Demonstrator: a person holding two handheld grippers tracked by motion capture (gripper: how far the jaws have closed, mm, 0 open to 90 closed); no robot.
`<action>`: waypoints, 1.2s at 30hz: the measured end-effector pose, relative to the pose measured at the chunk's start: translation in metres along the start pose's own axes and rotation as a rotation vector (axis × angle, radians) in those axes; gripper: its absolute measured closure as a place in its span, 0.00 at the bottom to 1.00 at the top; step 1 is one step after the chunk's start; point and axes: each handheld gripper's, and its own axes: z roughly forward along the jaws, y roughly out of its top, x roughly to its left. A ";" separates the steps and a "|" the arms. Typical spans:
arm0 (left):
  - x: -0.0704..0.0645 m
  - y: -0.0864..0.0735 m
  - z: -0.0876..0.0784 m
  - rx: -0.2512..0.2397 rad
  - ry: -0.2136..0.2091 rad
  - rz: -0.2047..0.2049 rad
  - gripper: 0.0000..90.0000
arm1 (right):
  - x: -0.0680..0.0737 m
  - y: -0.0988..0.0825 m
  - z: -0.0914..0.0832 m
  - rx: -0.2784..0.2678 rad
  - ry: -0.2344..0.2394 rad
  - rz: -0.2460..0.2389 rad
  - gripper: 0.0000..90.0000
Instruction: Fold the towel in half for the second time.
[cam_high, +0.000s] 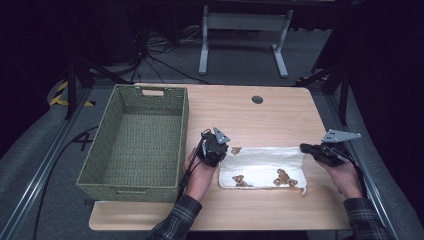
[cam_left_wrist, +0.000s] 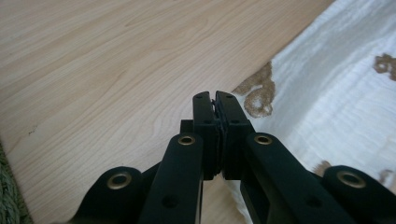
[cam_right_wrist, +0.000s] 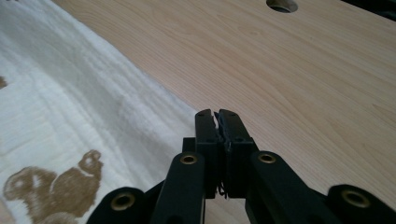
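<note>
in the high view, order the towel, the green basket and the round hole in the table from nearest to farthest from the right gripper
From the right gripper:
1. Towel, just to its left, at the jaw tips.
2. Round hole, farther back on the table, toward the middle.
3. Green basket, far left side.

High overview, close tongs views, shared cloth (cam_high: 262, 167)

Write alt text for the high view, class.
A person's two claws, left claw and right claw, pinch the far corners of a white cloth with brown prints on a wooden table, beside an empty green woven basket.
</note>
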 end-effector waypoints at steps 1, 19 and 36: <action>-0.002 -0.002 -0.002 -0.002 0.000 0.007 0.98 | 0.003 -0.001 -0.003 -0.008 0.001 -0.004 0.97; -0.044 -0.043 -0.034 0.035 -0.077 0.066 0.97 | 0.042 -0.037 -0.032 0.023 0.078 -0.024 0.97; -0.041 -0.046 -0.024 0.035 -0.152 0.032 0.91 | 0.048 -0.032 -0.040 -0.032 0.124 0.009 0.97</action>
